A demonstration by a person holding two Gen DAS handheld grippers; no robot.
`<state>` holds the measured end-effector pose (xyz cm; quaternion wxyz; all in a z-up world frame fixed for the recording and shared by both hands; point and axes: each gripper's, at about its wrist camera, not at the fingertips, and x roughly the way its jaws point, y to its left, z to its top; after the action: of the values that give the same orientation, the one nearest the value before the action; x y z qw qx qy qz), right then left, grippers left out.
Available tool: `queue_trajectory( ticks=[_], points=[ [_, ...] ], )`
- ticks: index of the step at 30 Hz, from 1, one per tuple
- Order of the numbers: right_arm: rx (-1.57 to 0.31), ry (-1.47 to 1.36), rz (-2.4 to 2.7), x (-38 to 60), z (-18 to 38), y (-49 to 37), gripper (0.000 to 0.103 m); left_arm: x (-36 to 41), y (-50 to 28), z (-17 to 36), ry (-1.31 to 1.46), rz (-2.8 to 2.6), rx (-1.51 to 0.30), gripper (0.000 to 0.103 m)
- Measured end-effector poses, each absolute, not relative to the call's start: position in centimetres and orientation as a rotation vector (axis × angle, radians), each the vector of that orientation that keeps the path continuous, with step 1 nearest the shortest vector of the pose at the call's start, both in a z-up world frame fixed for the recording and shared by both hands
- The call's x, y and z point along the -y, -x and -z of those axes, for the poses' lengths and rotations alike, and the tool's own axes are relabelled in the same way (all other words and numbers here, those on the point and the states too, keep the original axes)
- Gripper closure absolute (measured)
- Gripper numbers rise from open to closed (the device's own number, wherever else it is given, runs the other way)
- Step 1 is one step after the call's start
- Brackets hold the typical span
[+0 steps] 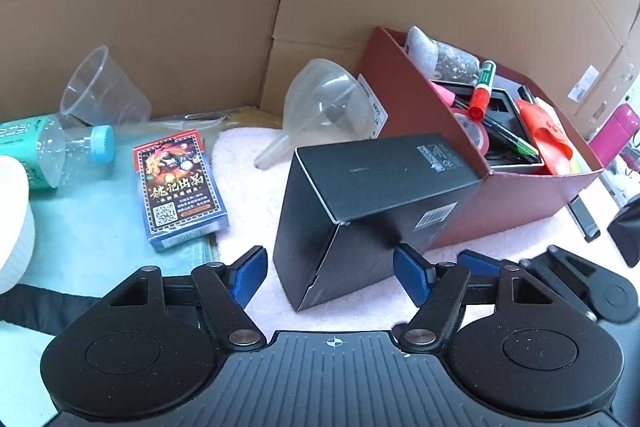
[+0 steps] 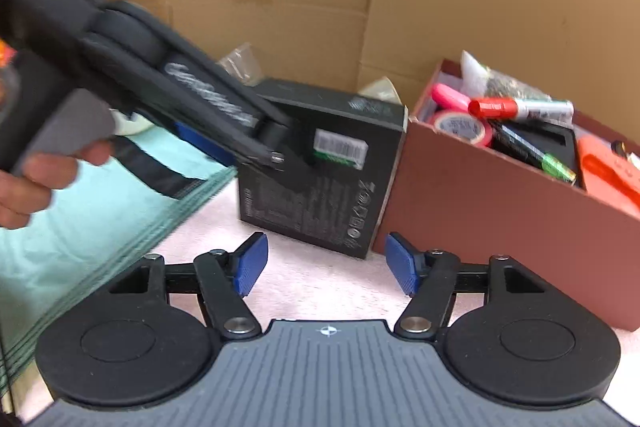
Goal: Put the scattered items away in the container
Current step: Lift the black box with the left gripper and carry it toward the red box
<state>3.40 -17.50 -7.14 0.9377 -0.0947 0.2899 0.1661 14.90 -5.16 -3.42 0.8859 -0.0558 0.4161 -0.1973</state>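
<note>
I am looking at a black box [image 1: 360, 203] of matt card with a faint sheen on its top face. The red-brown container [image 1: 516, 199] beside it is looking like smooth matt cardboard. The funnel [image 1: 320, 107] and the cup [image 1: 100, 87] are showing as clear, glossy plastic. The card pack [image 1: 180, 187] is shining under a glossy wrap. Under them a pink towel [image 1: 240, 155] is lying soft and fuzzy, next to a smoother mint cloth [image 1: 92, 227]. My left gripper [image 1: 330, 277] is wearing blue textured pads [image 1: 250, 275] on matt black plastic.

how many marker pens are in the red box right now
2: a red-capped marker lying on top, and a black pen with a green band beside it in the red box. Others may be buried.
</note>
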Motion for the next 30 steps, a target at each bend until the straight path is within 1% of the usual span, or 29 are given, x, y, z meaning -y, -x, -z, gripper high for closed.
queue_trajectory(
  ticks=[7,12,13,17,24,27,28,30],
  points=[
    [-0.610,0.166,-0.360,16.9,8.6,-5.5,0.033,5.1,-16.6,4.1,0.107,0.401,-0.866,0.022],
    [-0.539,0.229,-0.405,15.4,8.3,-4.8,0.035,3.5,-17.9,4.5,0.127,0.359,-0.872,0.021],
    [-0.541,0.229,-0.385,15.3,8.4,-5.0,0.035,3.3,-18.1,4.5,0.131,0.359,-0.871,0.019],
    [-0.547,0.252,-0.322,14.5,8.8,-5.9,0.036,3.1,-18.9,4.2,0.114,0.377,-0.853,0.016],
    [-0.520,0.347,-0.236,12.0,9.2,-6.3,0.036,3.8,-19.8,3.8,0.064,0.427,-0.807,0.015],
    [-0.531,0.384,-0.205,11.2,9.5,-6.4,0.034,4.4,-20.3,4.0,0.054,0.459,-0.808,0.019],
    [-0.533,0.393,-0.198,11.0,9.6,-6.4,0.035,4.6,-20.5,4.2,0.066,0.480,-0.826,0.024],
    [-0.530,0.385,-0.189,11.2,9.4,-6.1,0.042,4.8,-20.1,4.1,0.062,0.479,-0.832,0.024]
  ],
)
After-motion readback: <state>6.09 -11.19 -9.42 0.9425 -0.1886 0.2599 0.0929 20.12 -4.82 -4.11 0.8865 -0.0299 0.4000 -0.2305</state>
